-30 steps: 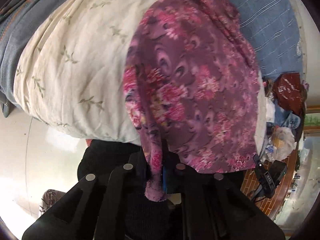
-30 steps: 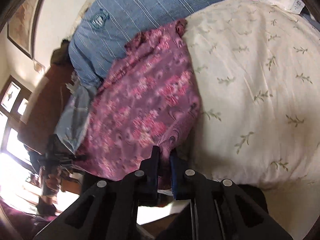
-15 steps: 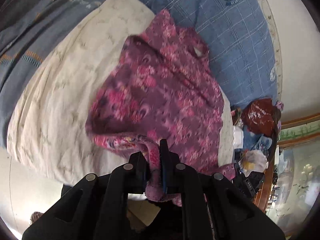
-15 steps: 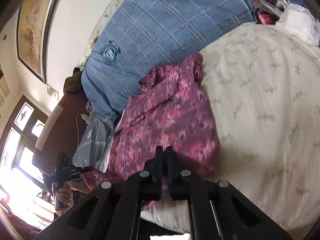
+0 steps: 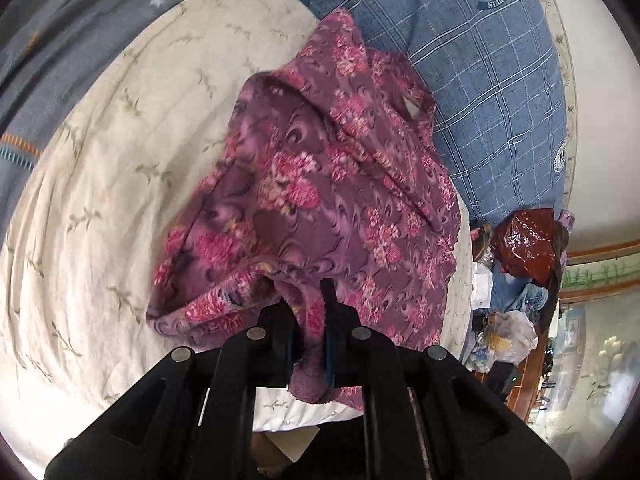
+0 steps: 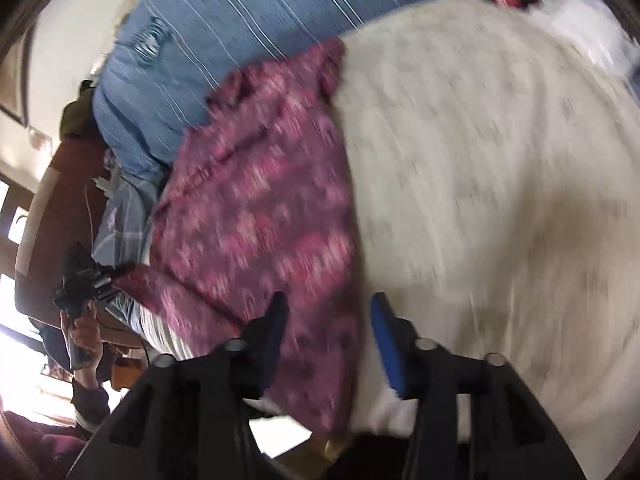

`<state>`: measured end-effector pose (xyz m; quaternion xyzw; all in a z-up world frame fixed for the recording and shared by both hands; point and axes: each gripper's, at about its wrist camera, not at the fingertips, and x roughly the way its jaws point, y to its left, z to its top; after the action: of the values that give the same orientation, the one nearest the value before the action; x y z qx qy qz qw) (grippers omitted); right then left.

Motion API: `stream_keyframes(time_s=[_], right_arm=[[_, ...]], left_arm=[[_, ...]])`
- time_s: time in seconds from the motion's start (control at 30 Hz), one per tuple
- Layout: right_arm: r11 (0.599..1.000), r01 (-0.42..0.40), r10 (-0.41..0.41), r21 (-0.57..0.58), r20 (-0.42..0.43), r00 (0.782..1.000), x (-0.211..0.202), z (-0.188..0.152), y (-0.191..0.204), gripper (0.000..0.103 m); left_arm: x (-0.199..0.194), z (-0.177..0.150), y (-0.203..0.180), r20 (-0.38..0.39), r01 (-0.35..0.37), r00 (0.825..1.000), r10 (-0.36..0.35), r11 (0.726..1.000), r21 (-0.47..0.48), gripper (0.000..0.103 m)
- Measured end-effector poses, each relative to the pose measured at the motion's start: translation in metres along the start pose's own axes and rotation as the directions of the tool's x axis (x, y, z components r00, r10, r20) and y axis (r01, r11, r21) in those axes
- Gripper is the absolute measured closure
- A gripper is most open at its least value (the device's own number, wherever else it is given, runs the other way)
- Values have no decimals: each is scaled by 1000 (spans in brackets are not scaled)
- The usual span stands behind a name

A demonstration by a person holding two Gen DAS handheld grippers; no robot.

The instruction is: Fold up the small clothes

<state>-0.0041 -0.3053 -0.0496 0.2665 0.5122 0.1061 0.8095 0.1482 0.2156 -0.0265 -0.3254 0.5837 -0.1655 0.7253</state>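
The left claw [image 5: 310, 312] is clenched on the near hem of the purple floral garment [image 5: 340, 200]. The right claw [image 6: 328, 320] has just been opening, released, with the garment's edge lying loose between its fingers. The garment spreads toward twelve o'clock over the cream quilt [image 5: 100, 200], reaching the blue checked pillow [image 5: 492, 92].

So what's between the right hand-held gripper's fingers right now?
The purple floral garment's edge lies between the open right hand-held gripper fingers, unpinched, in the right wrist view; its jaws have just been opening.
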Motion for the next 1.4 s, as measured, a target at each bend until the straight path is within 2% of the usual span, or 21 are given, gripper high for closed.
stream_keyframes(time_s=[0.23,0.33,0.37,0.4,0.5,0.6,0.73,0.83,0.93,1.1,1.2,1.4], right_arm=[[997,-70,73,23,-133,988,31,-63,-4,52],[996,-92,91,-6,-113,989,38,-71,3,52],[994,-107,105,-17,-98,990,36,-71,4,67],[991,-130,128,-24,-82,988,34,-71,5,95],[985,-158,156,-66,-36,987,20,-70,13,94],[973,-224,227,-61,45,973,-1,-62,20,94],[942,-333,336,-47,191,923,-31,-33,22,94],[926,-374,374,-56,267,888,-42,-3,25,94],[923,-381,379,-61,328,865,-42,30,34,94],[926,-376,362,-41,383,850,-16,97,34,94],[924,-383,354,-7,399,846,7,131,25,94],[915,-395,318,88,445,837,57,201,-1,94]], left_arm=[[-8,-25,10,-1,-14,1000,14,1000,-19,95],[-16,-34,9,11,-21,1000,21,1000,-13,95],[-17,-37,9,12,-21,1000,21,1000,-14,95],[-19,-38,9,14,-21,1000,21,1000,-14,95],[-25,-42,8,25,-21,999,21,1000,-12,95],[-32,-42,5,45,-3,999,4,1000,-14,95],[-42,-30,-3,86,31,996,-29,999,-12,95],[-46,-13,-11,119,44,992,-42,999,-7,95],[-46,11,-15,145,60,988,-57,998,-15,95],[-32,70,-21,171,92,982,-83,995,-46,95],[-14,111,-28,175,87,982,-75,994,-61,95],[37,194,-50,173,29,985,-18,998,-60,95]])
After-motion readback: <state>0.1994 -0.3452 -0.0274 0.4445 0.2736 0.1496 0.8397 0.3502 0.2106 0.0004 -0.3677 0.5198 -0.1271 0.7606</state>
